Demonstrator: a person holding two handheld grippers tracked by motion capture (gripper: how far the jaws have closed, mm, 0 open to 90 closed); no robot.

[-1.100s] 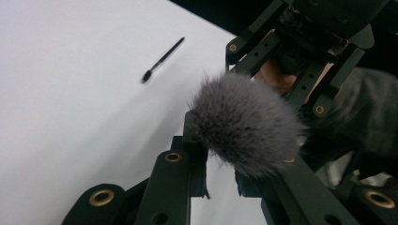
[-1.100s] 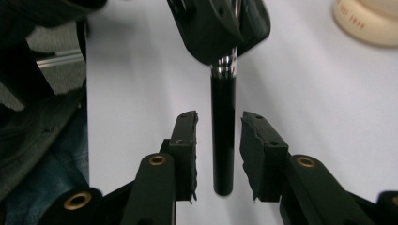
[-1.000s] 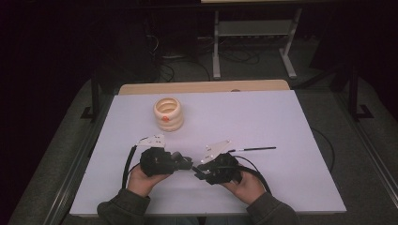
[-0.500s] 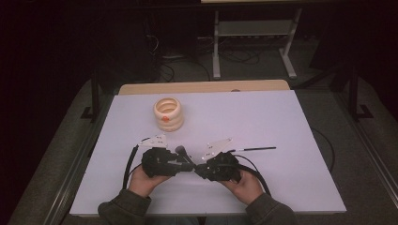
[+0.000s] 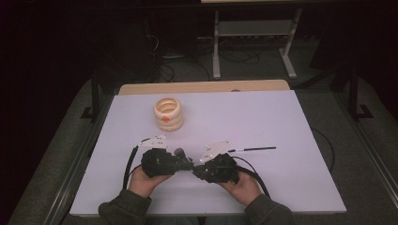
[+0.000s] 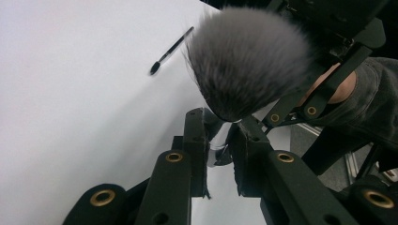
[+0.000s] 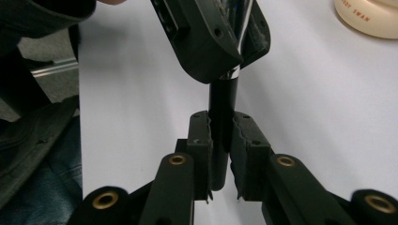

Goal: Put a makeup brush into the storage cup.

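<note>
While both grippers clamp one fluffy brush (image 6: 248, 61) between them, left gripper (image 6: 220, 140) at the shiny collar and right gripper (image 7: 219, 140) on the black handle (a handover, likely), one must let go next.

- Cream ringed holder (image 5: 168, 113) stands on the white bench (image 5: 263, 122).
- Thin black brush (image 5: 252, 149) lies well right of the holder, nearer the bench's front edge.
- Metal stand (image 5: 253, 42) beyond the holder, on the floor.
</note>
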